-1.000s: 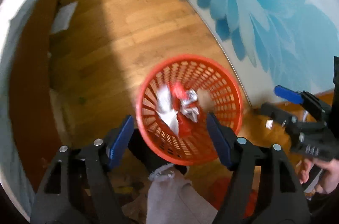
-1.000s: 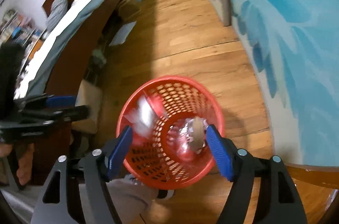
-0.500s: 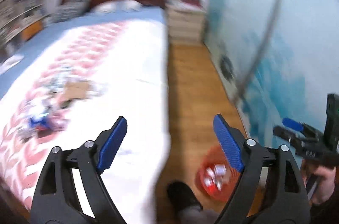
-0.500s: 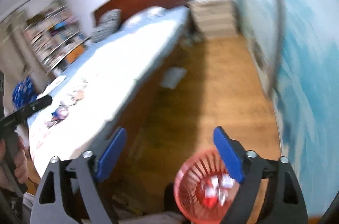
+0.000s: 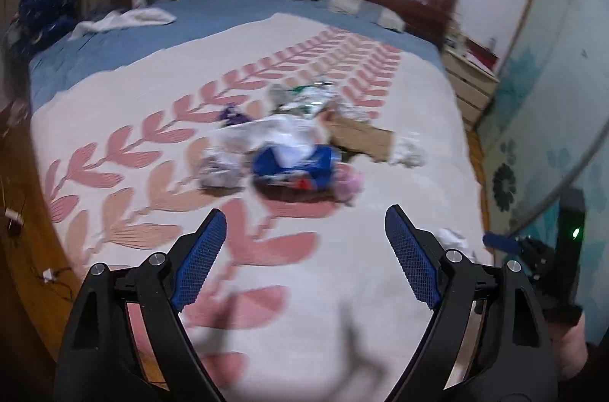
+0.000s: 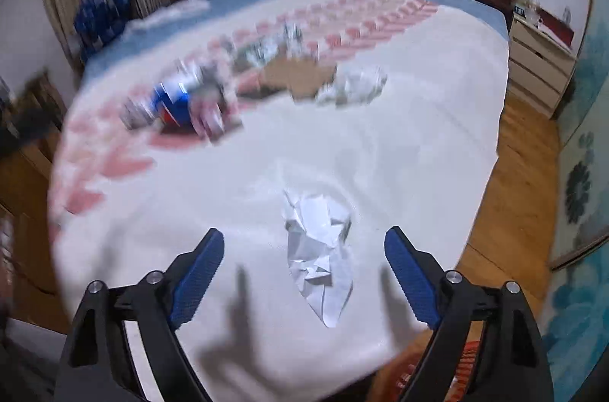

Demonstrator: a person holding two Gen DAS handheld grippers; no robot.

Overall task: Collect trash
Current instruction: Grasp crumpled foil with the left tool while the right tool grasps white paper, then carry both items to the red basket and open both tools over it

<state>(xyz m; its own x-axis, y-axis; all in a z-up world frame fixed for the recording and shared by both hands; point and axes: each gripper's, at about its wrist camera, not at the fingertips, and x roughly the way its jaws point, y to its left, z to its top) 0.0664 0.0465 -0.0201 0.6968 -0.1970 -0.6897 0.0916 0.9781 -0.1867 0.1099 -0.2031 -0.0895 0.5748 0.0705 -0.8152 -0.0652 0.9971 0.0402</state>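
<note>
A: So both tongs were empty over the bed?

B: Yep. Right gripper [image 6: 302, 272] gaped wide, its jaws just easing in, the crumpled white paper sheet [image 6: 321, 251] lying between them, unpinched. Left gripper [image 5: 304, 261] had just spread wide, blue-and-white crumpled wrapper [image 5: 295, 166] ahead, presumably next.

no legible text, labels or numbers, frames blurred

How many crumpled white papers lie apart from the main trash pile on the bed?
2: one crumpled paper just ahead of the right gripper, another beside the cardboard. The blurred pile may hide more.
</note>
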